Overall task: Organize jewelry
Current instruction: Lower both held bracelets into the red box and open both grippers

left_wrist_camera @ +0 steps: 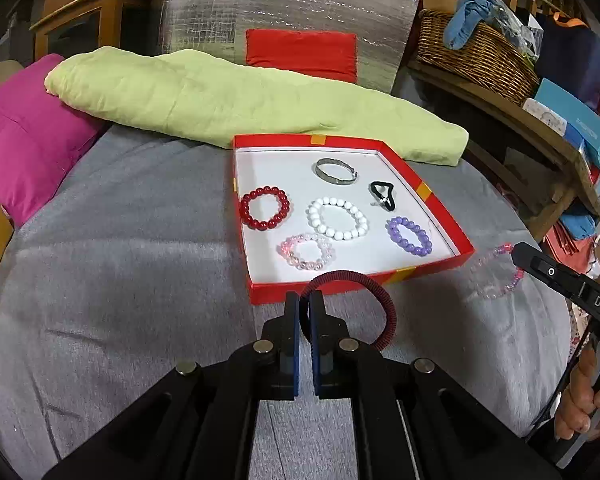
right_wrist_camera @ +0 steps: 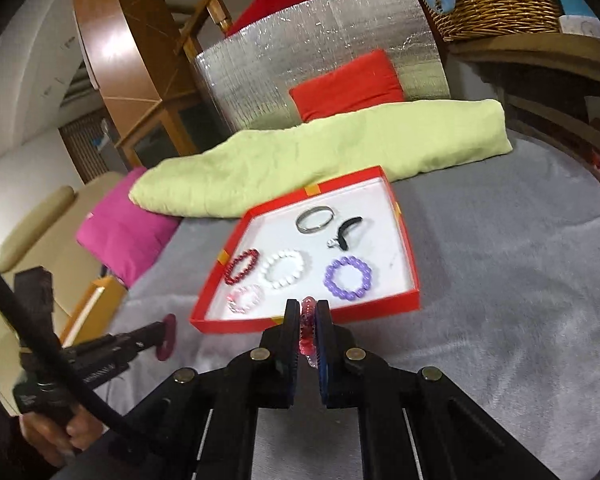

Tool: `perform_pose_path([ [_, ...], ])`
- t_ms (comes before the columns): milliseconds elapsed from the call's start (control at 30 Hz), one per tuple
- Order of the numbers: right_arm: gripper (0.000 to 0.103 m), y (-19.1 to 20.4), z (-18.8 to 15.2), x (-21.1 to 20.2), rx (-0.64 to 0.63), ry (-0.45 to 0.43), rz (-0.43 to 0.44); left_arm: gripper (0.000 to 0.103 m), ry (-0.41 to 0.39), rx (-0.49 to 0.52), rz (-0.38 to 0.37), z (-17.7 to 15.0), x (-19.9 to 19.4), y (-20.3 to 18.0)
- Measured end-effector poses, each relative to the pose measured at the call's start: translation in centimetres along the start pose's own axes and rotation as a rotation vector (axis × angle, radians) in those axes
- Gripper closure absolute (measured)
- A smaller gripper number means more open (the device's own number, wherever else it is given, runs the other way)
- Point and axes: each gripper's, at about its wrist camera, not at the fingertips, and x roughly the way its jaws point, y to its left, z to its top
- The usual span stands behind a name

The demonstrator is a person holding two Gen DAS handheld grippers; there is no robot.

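Red box (left_wrist_camera: 420,190), shallow, white inside, on a grey blanket (left_wrist_camera: 120,260); landmark for all places below.

Inside the box: silver bangle (left_wrist_camera: 335,171) at the far side; black hair tie (left_wrist_camera: 383,193) beside the bangle, its small pale charm too small to make out; red bead bracelet (left_wrist_camera: 265,208) at the left wall; white bead bracelet (left_wrist_camera: 337,218) in the middle; purple bead bracelet (left_wrist_camera: 409,236) toward the right wall; pale pink bead bracelet (left_wrist_camera: 307,251) near the front wall.

Left tongs (left_wrist_camera: 305,312): just before the box's front wall, clenched on a dark red coil band (left_wrist_camera: 384,304); the band's near end is cut off behind the right finger. In the right wrist view this band shows only as a small dark disc at the tong tip, left of the box.

Right tongs (right_wrist_camera: 306,320): before the front wall, grasping a pink and clear bracelet (right_wrist_camera: 307,334), edge-on there. The left wrist view shows its full loop (left_wrist_camera: 496,274) hanging right of the box.

Green folded quilt (left_wrist_camera: 240,104) behind the box.
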Motion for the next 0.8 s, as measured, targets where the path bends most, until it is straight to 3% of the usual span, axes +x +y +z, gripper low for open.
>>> perform_pose_path([
  [800,0.095,1.3,3.3,5.2,0.050,-0.006,0.019,0.098,0.004,-0.068,0.022,3.2,3.4,1.1],
])
